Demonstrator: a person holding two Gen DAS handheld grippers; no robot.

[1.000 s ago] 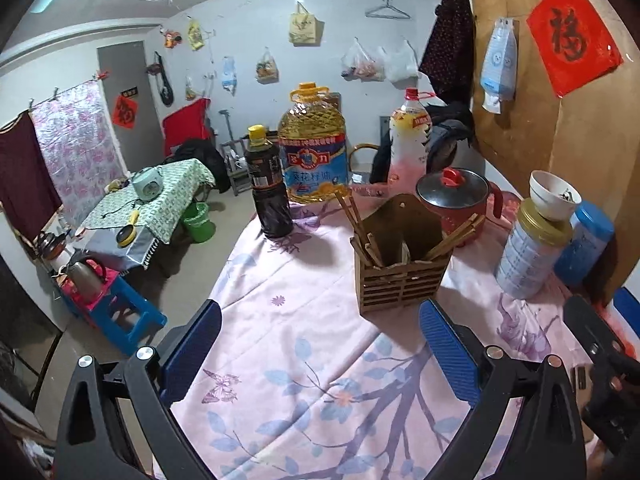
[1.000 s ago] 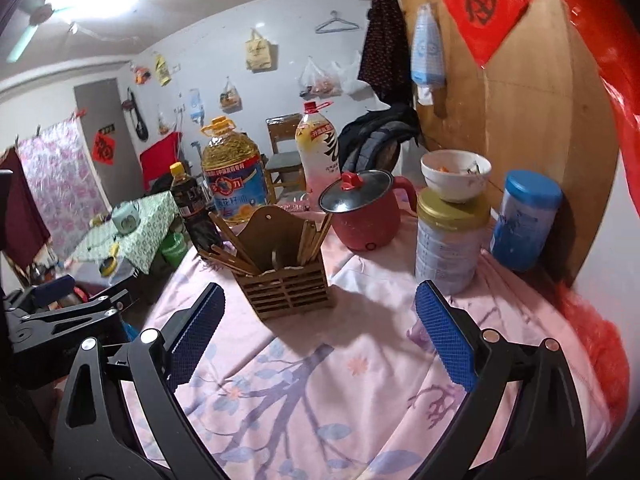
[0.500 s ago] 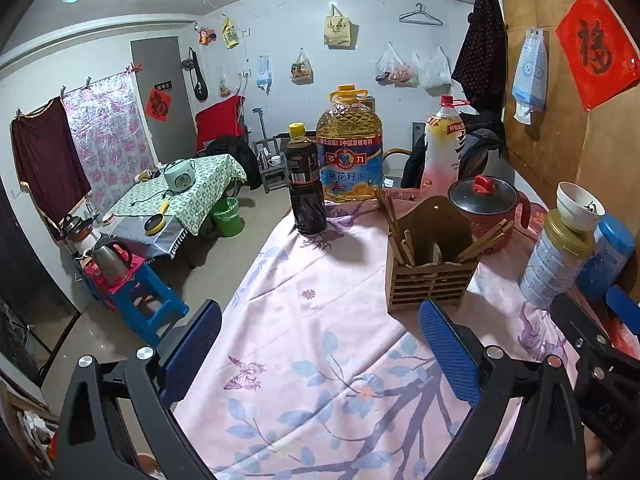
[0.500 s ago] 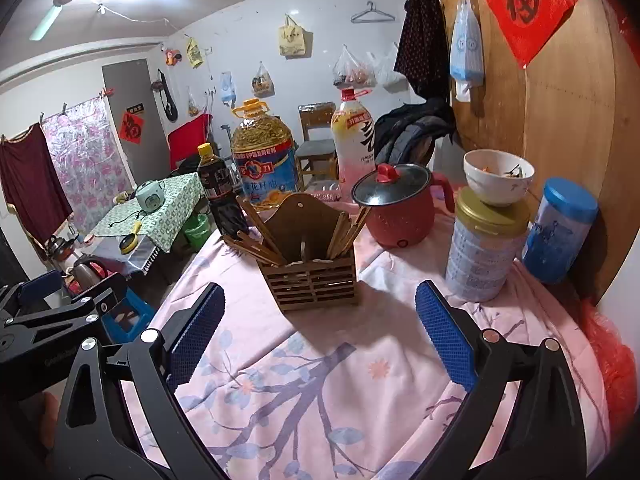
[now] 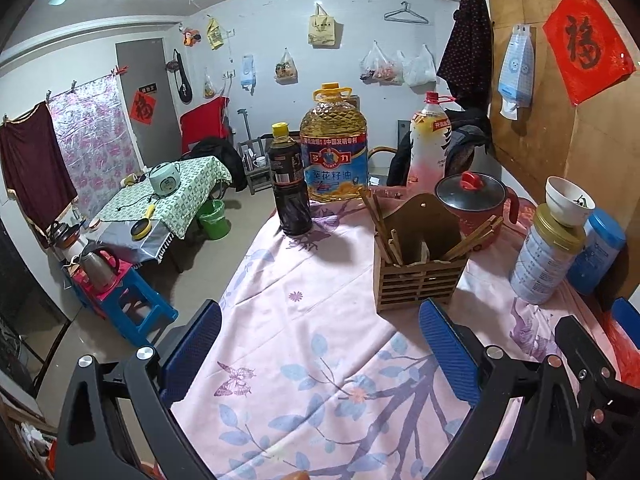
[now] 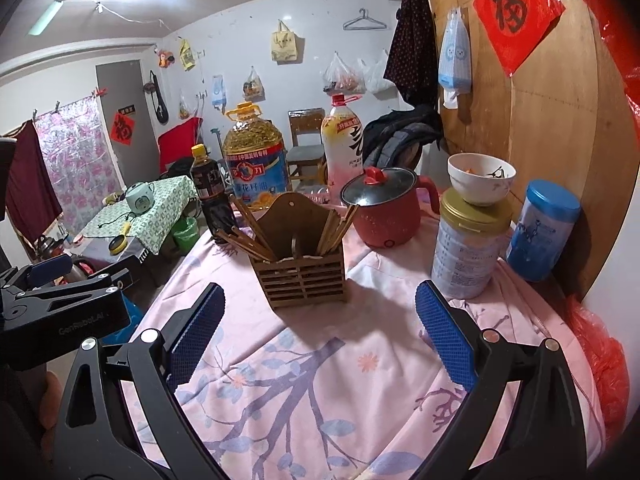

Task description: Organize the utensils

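Observation:
A slatted wooden utensil holder (image 5: 418, 270) (image 6: 306, 270) stands mid-table on the pink floral cloth (image 5: 320, 344) (image 6: 320, 364). Wooden chopsticks (image 5: 380, 222) (image 6: 250, 232) lean out of its left and right compartments. My left gripper (image 5: 320, 354) hovers open over the cloth, short of the holder and a bit to its left, with nothing between its blue pads. My right gripper (image 6: 316, 336) is also open and holds nothing, just in front of the holder. The left gripper's body (image 6: 60, 300) shows at the left edge of the right wrist view.
Behind the holder stand a dark sauce bottle (image 5: 290, 184), a big oil jug (image 5: 334, 148), a drink bottle (image 5: 430, 140) and a red lidded pot (image 5: 474, 200). At the right a tin (image 5: 542, 264) carries a white bowl (image 5: 568, 202), beside a blue canister (image 5: 596, 252) against the wooden wall.
Both grippers have pulled back and risen from the holder, which now looks smaller and farther off. Both stayed open and the chopsticks have not moved.

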